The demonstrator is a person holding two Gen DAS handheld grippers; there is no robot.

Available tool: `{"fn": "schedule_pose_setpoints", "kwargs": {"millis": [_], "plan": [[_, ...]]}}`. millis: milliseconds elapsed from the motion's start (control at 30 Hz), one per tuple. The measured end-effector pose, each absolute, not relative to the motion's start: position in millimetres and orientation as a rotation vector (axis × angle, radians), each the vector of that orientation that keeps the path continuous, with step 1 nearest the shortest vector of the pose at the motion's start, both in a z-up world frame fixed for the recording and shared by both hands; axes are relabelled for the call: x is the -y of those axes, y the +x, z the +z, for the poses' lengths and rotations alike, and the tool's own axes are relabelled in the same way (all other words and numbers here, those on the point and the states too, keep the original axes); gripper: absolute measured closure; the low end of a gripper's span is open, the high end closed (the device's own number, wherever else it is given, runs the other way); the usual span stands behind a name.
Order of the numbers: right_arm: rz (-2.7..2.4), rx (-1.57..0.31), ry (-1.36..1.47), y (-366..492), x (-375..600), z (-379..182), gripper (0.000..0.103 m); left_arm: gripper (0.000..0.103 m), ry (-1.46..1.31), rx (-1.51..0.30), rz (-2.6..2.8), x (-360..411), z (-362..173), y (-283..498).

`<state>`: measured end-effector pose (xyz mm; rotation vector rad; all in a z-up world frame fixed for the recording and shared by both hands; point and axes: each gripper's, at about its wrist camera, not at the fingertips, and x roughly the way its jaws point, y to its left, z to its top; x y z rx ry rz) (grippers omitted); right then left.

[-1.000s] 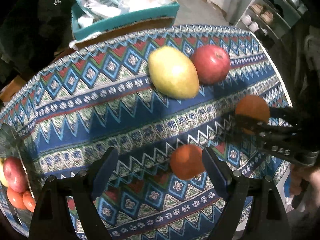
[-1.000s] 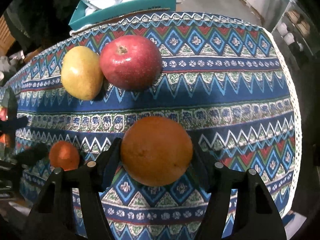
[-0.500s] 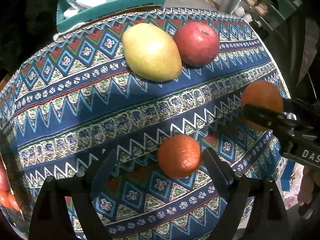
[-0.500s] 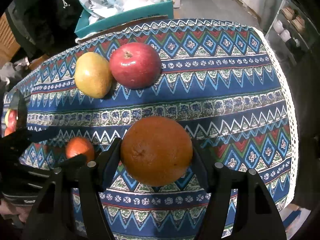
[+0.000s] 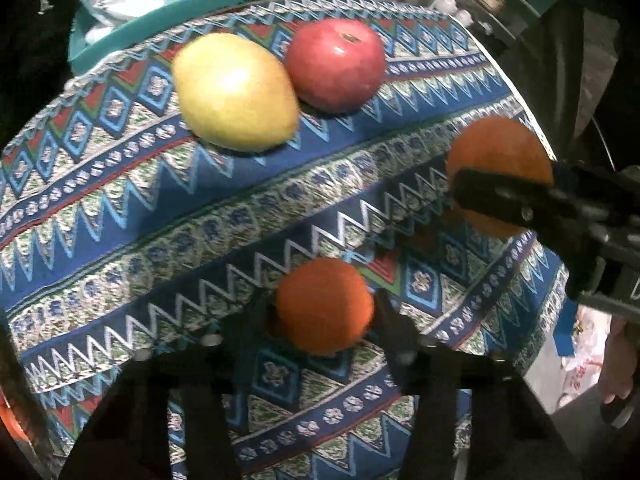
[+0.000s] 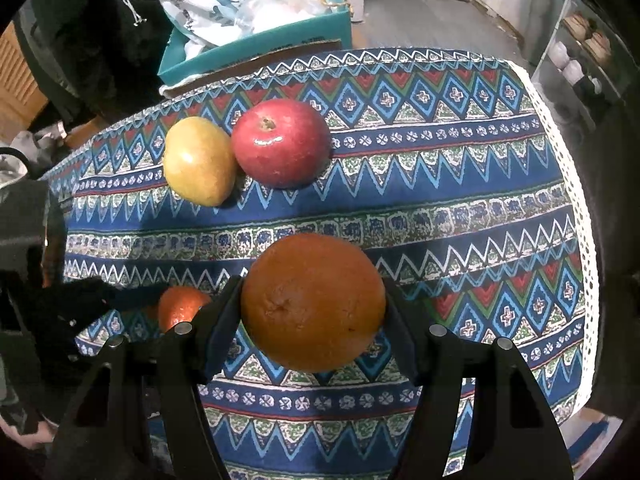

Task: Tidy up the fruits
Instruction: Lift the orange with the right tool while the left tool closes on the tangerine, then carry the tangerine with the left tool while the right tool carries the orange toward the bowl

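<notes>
Small orange [image 5: 325, 305] between left gripper [image 5: 324, 320] fingers, on tablecloth [image 5: 120, 216]; pear [image 5: 236, 90], apple [image 5: 335, 65] touching, ahead; big orange [image 6: 313, 303] between right gripper [image 6: 313, 320] fingers.

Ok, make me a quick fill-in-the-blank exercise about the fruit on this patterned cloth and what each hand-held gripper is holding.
1. The right hand-held gripper is shut on the large ____.
2. The left hand-held gripper is shut on the small ____.
3. The red apple lies touching the ____ pear.
4. The apple and the pear rest on the patterned ____.

Missing words: orange; tangerine; yellow; tablecloth
</notes>
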<state>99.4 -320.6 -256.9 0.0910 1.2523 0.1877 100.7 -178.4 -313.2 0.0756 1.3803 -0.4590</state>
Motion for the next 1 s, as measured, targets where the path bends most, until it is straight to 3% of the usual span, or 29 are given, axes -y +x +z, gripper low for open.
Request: {"fn": "schedule_pose_setpoints", "kwargs": {"millis": [333, 1000], "plan": [[0.191, -1.213, 0.069, 97, 318, -243, 0.036, 0.056, 0.111, -1.316, -0.404, 172, -299, 98], [0.256, -1.069, 0.026, 83, 288, -177, 0.036, 0.056, 0.056, -1.162, -0.366, 138, -214, 82]]}}
